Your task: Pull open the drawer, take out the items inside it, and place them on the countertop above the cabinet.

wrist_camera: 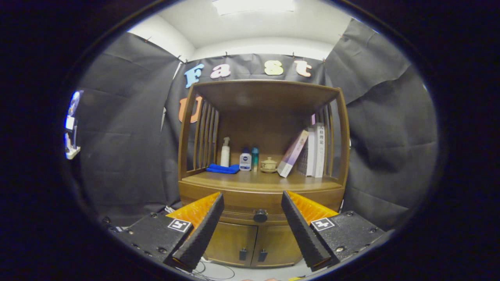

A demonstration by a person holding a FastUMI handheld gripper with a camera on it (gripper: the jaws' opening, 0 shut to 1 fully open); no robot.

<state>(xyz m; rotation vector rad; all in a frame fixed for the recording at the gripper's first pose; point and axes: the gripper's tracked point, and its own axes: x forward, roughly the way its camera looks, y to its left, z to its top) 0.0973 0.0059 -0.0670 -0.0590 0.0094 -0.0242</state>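
Note:
A brown wooden cabinet stands ahead against the black cloth. Its drawer is closed, with a round dark knob at the front middle. The knob sits beyond my gripper, in line with the gap between the fingers. My gripper is open, with nothing between its black and orange fingers. The countertop above the drawer is a wooden shelf under a roofed hutch. What lies inside the drawer is hidden.
On the countertop stand a white pump bottle, a folded blue cloth, two small bottles, a small lidded pot and leaning books. Two lower cabinet doors with dark handles sit under the drawer. Cables lie on the floor.

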